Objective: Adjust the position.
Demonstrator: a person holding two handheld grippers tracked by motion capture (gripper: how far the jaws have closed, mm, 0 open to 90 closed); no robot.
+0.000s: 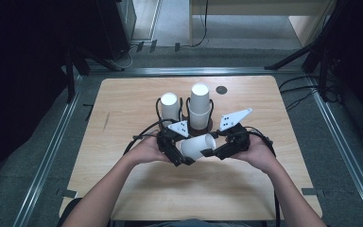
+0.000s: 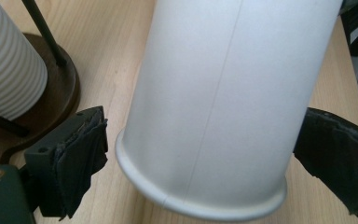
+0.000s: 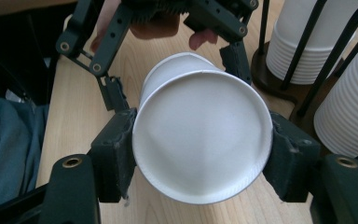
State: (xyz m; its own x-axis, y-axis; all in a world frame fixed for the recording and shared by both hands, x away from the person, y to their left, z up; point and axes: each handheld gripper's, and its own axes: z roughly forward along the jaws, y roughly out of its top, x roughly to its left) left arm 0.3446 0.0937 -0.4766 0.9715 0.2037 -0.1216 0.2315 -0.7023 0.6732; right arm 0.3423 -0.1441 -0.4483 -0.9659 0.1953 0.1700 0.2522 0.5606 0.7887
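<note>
My right gripper [image 3: 200, 158] has its fingers [image 3: 114, 158] clamped on the closed base end of a white paper cup [image 3: 200, 140]; in the right gripper view the pads press the cup's round bottom from both sides, and the cup lies on its side pointing away from me. My left gripper [image 2: 200, 168] has its fingers [image 2: 81, 158] spread wide around the same cup [image 2: 223, 102] near its rolled rim; in the left gripper view there is a gap between each pad and the cup wall, so that side is not gripping. From the high view the cup [image 1: 197, 145] hangs between the two grippers, left gripper [image 1: 174, 150] and right gripper [image 1: 224, 147], just above the light wooden counter [image 1: 123, 109], near the middle and toward my edge

Just beyond the cup stands a dark round-based wire holder [image 1: 201, 124] carrying a tall upside-down stack of white ribbed paper cups [image 1: 200, 105], and beside it, to the left, a second shorter stack of white cups [image 1: 169, 108] in its own black wire frame. A small dark round disc [image 1: 221, 89] lies farther back on the counter
</note>
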